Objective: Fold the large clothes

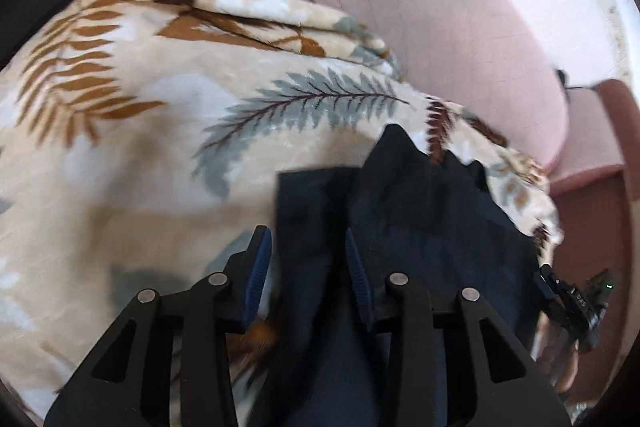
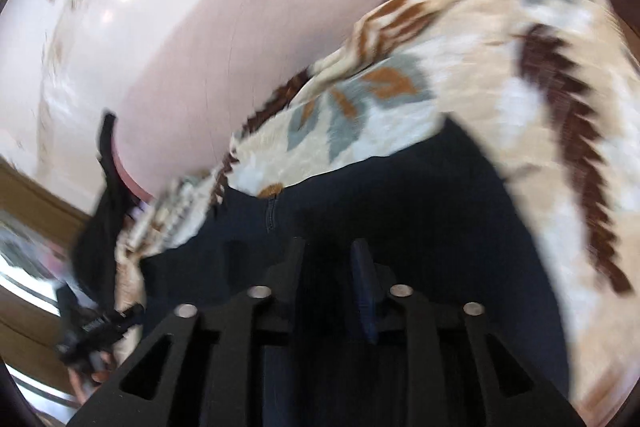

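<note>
Pink sofa [image 1: 460,39] behind; leaf-print blanket [image 1: 160,131] under dark garment [image 1: 420,211]; left gripper [image 1: 308,267] and right gripper [image 2: 328,267] both pinch it.

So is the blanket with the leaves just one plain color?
No, the blanket is cream with brown, orange and grey-blue leaves printed across it.

A leaf-patterned cream blanket [image 1: 160,155] fills the left and centre of the left wrist view. A pink sofa [image 1: 440,27] curves across the upper right. In the right wrist view, white floor [image 2: 80,39] occupies the upper left.
</note>
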Action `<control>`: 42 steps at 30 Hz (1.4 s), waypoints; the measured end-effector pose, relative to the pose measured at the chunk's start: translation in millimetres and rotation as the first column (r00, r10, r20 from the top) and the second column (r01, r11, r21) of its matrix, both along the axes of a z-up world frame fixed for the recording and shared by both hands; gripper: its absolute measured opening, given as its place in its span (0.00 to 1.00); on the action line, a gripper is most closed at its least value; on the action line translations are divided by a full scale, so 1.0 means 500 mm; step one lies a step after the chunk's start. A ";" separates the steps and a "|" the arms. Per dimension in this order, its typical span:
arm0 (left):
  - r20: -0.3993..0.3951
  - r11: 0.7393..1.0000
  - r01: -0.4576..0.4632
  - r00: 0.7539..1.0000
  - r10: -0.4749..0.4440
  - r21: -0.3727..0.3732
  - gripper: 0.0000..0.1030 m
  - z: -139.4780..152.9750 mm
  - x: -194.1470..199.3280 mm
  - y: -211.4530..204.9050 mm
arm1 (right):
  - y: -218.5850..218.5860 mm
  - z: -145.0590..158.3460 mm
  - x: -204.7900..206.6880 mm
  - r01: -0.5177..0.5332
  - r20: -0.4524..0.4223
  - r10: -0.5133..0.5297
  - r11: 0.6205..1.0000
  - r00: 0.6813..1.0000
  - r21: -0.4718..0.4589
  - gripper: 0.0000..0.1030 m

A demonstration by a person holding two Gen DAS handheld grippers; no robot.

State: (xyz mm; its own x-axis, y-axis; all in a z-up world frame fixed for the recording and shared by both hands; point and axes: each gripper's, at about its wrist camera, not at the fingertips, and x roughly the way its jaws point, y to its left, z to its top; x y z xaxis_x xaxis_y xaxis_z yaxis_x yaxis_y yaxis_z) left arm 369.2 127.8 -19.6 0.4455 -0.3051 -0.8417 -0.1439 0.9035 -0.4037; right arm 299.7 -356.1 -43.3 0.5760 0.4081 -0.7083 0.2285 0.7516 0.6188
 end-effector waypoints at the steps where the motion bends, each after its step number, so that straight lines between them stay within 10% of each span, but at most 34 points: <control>1: 0.003 1.000 0.013 1.000 -0.013 -0.010 0.37 0.007 -0.017 0.000 | -0.028 0.005 -0.034 0.022 -0.012 -0.022 1.000 1.000 0.013 0.47; 4: -0.020 0.997 0.070 0.997 -0.071 -0.036 0.51 -0.003 -0.084 0.000 | -0.066 0.022 -0.121 0.066 -0.021 -0.067 0.998 0.998 -0.002 0.47; 11: -0.082 0.984 0.130 0.987 -0.140 -0.120 0.46 -0.068 -0.162 -0.060 | -0.093 -0.049 -0.264 0.099 -0.102 -0.096 0.995 0.990 0.027 0.62; 12: -0.063 0.986 0.124 0.989 -0.132 -0.116 0.33 -0.059 -0.169 -0.068 | -0.078 -0.054 -0.274 0.062 -0.093 -0.059 0.997 0.994 0.038 0.49; 13: -0.048 0.985 0.123 0.990 -0.129 -0.118 0.06 -0.047 -0.177 -0.072 | -0.065 -0.036 -0.284 0.027 -0.041 -0.027 1.000 0.999 -0.012 0.14; 14: -0.021 0.987 0.102 0.994 -0.106 -0.125 0.04 -0.029 -0.190 -0.071 | -0.060 -0.019 -0.290 0.014 0.005 -0.014 0.999 1.000 -0.040 0.02; 17: 0.009 0.997 0.046 0.999 -0.046 -0.064 0.02 -0.011 -0.217 -0.067 | -0.089 0.034 -0.336 0.121 0.211 -0.122 0.993 0.970 0.018 0.01; 23: -0.116 0.997 -0.020 0.993 0.012 -0.069 0.01 -0.076 -0.235 -0.040 | -0.123 -0.092 -0.345 0.191 -0.010 -0.191 0.981 0.982 0.036 0.02; 30: 0.018 0.994 -0.024 0.999 0.026 -0.108 0.03 0.025 -0.243 0.006 | -0.127 0.024 -0.375 0.287 0.168 -0.293 0.956 0.941 0.062 0.19; 34: 0.038 0.988 -0.043 0.998 0.049 -0.146 0.42 0.050 -0.182 0.004 | -0.054 0.045 -0.331 0.158 0.240 -0.188 0.978 0.952 0.138 0.36; 42: -0.028 0.997 -0.068 0.997 0.067 -0.036 0.43 -0.012 -0.049 -0.067 | 0.031 -0.075 -0.255 0.111 0.086 -0.130 0.974 0.988 0.200 0.34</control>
State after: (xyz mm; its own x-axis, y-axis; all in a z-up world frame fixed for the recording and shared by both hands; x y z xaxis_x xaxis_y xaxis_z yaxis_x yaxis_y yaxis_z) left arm 344.6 94.2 -25.5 0.4435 -0.3066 -0.8422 -0.2148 0.8759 -0.4320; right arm 172.0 -340.7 -80.9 0.6919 0.4552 -0.5605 0.2414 0.5858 0.7737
